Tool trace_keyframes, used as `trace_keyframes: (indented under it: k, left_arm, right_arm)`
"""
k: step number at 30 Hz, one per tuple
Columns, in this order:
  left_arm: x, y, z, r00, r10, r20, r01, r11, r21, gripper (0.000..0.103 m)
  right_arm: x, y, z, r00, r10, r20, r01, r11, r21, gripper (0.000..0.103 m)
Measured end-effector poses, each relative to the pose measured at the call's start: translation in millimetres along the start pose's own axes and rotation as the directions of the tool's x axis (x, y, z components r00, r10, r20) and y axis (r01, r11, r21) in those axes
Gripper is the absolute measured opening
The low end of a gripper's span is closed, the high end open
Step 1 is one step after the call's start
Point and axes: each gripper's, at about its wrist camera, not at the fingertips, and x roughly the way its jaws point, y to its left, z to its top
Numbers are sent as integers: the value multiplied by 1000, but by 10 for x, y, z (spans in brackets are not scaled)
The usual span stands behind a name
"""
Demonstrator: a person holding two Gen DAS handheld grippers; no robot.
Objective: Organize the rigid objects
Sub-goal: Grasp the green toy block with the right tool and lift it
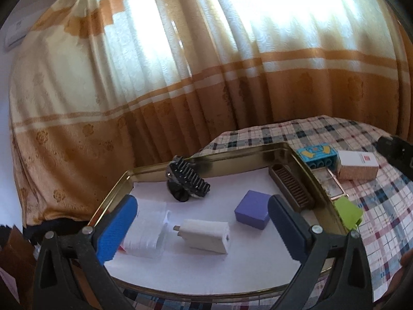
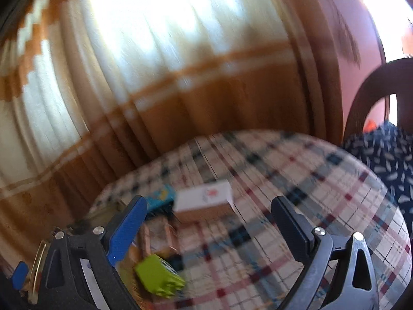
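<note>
A plaid-covered table (image 1: 382, 201) carries everything, and on its left part sits a shallow gold tin tray (image 1: 307, 170) lined with white paper, evidently the collecting place, since five things already lie inside it. From largest down: a black toothed hair clip (image 1: 187, 180) at the far side, a white charger plug (image 1: 206, 235) near the front, a clear ribbed case (image 1: 147, 230) at the near left, a brown comb (image 1: 291, 186) laid along the right wall, and a small purple box (image 1: 251, 209) beside it. Outside the tray to the right, apparently awaiting their turn, are a white carton (image 1: 357, 164), a blue toy brick (image 1: 317, 156) at its left, a flat framed piece (image 1: 333, 187) against the tray wall, and a green clip (image 1: 348, 211) nearest. The left gripper (image 1: 202, 219) hangs over the tray with fingers spread wide, holding nothing. The right gripper (image 2: 206, 222), also wide open and empty, faces those loose items; its view is blurred, so I judge it is heading for one, probably the carton.
</note>
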Motion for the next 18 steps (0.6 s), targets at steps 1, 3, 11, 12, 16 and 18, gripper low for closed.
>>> trace_keyframes:
  k: [1,3,11,12,16,18]
  left_arm:
    - [-15,-29,8,1000,1,6,-1,1000,15,103]
    - [-64,-58,28,1000,1,25,-2,1000,22,103]
    - [-278,-276,149,983,-180,38,181,984,-5,103]
    - [-324,-295,148,981,-188,43,188,982,-15,103]
    - [-374,-223,125,980,-196,28,197,978,-73,103]
    - [-344,-169,98,983,-186,0,185,978,-92,103]
  right_arm:
    - [57,-28,30,999,11,-38,-11,1000,-17,99]
    - [107,-90,98,997,13,-75,-16,999,-41,99]
    - [273,-174,337,974,73,-215,-116,974,-194,98]
    - [297,-161,337,959,109,-261,-167,963,-211,98]
    - [192,-78,209,924,204,-322,-293,921,-257,94]
    - [167,53,70,899,231,-373,-352,888,-298,79]
